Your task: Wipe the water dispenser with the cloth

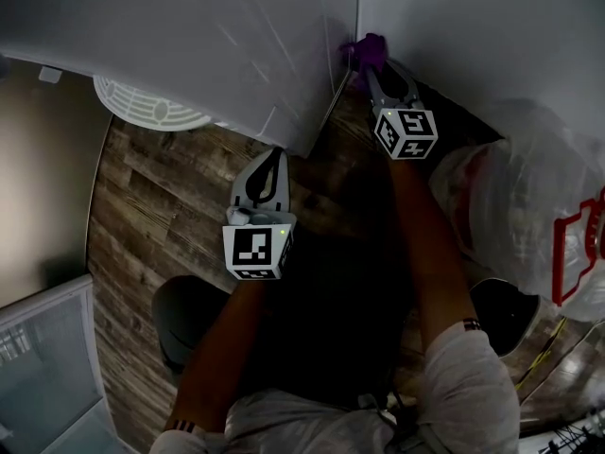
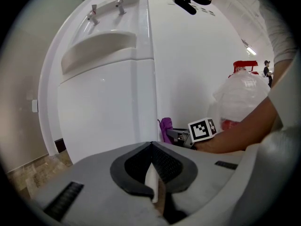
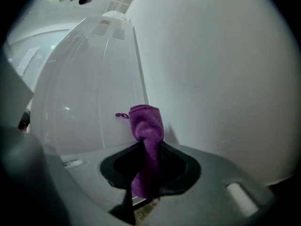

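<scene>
The right gripper (image 3: pixel 148 147) is clamped on a bunched purple microfibre cloth (image 3: pixel 146 121), whose free end meets the tall white plastic water dispenser (image 3: pixel 84 88) low down. Being soft, light and limp, the cloth likely wipes best held close behind that wad. The left gripper (image 2: pixel 153 149) has its jaws together, holding nothing.

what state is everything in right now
water dispenser: upright
right gripper: shut on the purple cloth, at the water dispenser's side
purple cloth: bunched, pinched, top end sticking out
left gripper: shut, empty, off the water dispenser
plastic bag: bulging, on the floor
</scene>
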